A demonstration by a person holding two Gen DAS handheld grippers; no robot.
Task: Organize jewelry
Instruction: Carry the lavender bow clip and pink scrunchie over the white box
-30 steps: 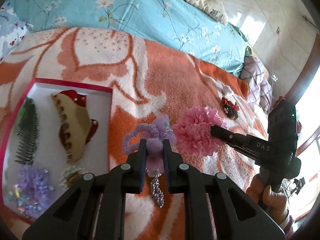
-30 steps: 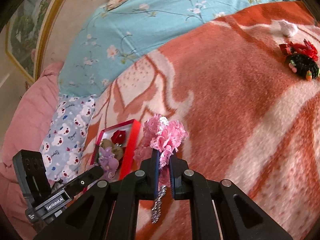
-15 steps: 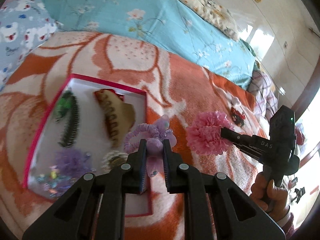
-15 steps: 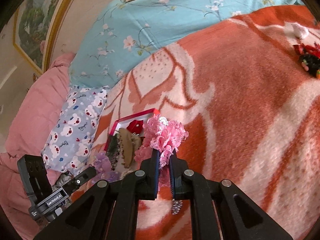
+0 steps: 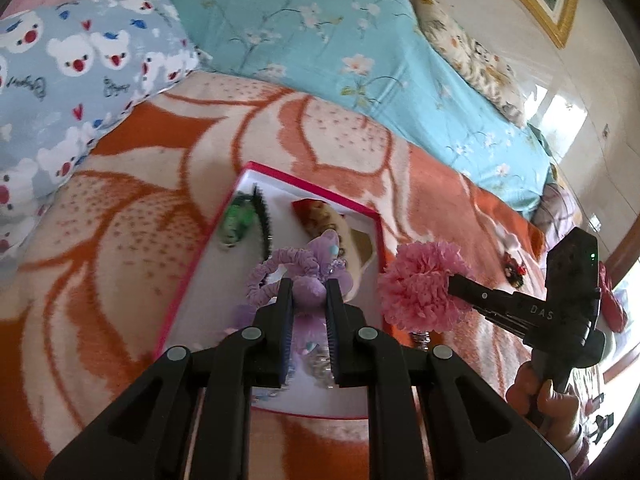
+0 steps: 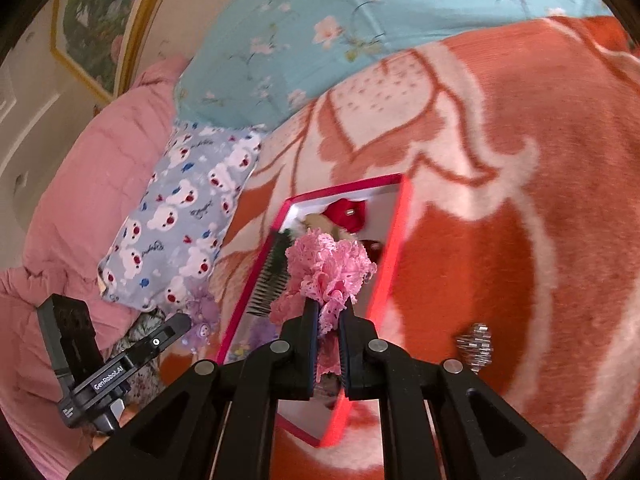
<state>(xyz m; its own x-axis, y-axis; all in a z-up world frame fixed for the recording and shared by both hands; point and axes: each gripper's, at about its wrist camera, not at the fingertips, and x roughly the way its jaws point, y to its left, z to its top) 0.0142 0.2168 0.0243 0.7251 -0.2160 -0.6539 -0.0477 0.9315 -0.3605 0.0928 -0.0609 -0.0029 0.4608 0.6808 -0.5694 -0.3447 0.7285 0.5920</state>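
Jaws clenched on both sides: our left gripper (image 5: 307,292) pinches the purple scrunchie (image 5: 308,280), our right gripper (image 6: 329,312) the pink lace flower (image 6: 330,268), both held above the box (image 5: 304,182).

To do this step well, we judge we should lower each piece over bare white floor, the scrunchie clear of the comb (image 5: 262,220) and the beige claw clip (image 5: 340,228), and loosen only once it rests inside the red rim; the flower looks to hang near the right rim, so we would bring it inward first, and mind the dangling chain (image 6: 476,344) catching that rim. Against a second ago, both grippers have swept leftward from the orange blanket (image 5: 120,240) to over the box, and the box now sits under the jaws instead of off to the left.
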